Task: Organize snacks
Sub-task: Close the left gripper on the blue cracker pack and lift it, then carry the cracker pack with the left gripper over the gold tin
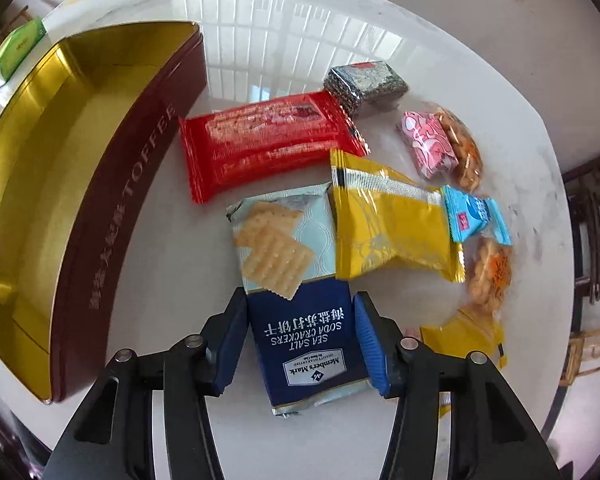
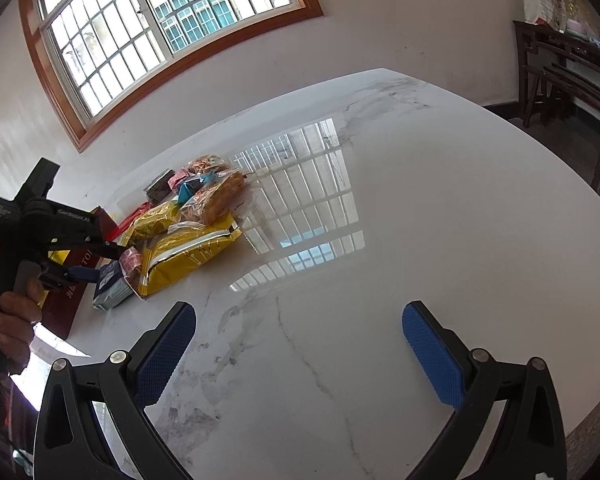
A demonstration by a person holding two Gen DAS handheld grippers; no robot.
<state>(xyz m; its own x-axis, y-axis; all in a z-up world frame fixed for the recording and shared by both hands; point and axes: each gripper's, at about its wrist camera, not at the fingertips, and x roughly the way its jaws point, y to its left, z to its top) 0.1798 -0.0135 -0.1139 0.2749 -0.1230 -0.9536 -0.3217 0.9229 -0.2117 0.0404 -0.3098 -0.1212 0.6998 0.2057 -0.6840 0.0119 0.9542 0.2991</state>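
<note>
Left wrist view: the left gripper (image 1: 300, 336) is set astride the soda cracker packet (image 1: 296, 280), pads flanking its dark end, contact unclear, beside the empty toffee tin (image 1: 80, 184) near the table's (image 2: 380, 240) edge, presumably for transfer. The right gripper (image 2: 300, 354) is held wide open, empty.

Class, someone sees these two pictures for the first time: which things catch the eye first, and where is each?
The left gripper straddles a blue soda cracker packet on the white marble table. Left of it lies an open maroon toffee tin with a gold inside. Behind the packet, a red wrapper and yellow pouch top the heap.
</note>
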